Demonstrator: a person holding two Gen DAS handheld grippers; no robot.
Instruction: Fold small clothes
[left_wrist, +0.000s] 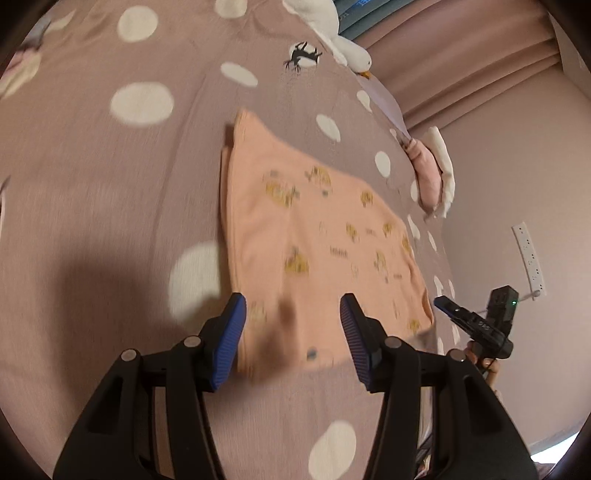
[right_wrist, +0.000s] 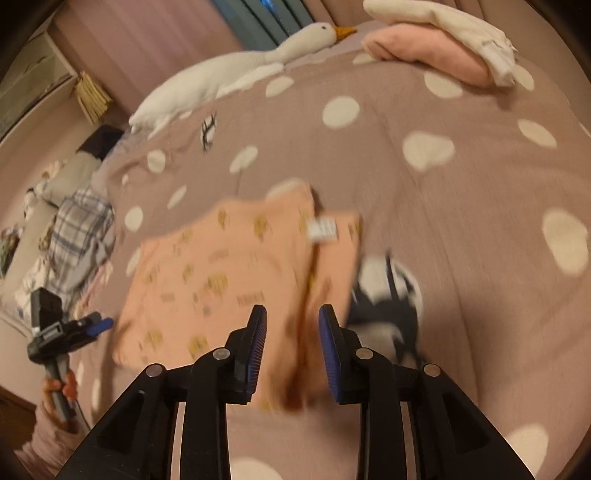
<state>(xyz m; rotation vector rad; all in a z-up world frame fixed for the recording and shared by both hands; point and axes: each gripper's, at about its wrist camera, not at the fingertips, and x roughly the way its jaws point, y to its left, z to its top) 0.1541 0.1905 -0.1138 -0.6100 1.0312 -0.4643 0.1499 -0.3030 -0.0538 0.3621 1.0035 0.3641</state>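
Lying flat — peach garment, long axis leading away

One peach garment, one plush goose, two grippers.

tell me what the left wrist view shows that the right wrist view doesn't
Only the left wrist view: a white power strip on the wall. Only the right wrist view: a plaid cloth off the bed's edge and a white label on the garment. Both: the peach garment on the dotted bedspread, the goose plush, the folded pink and white clothes, and both grippers open, holding nothing.
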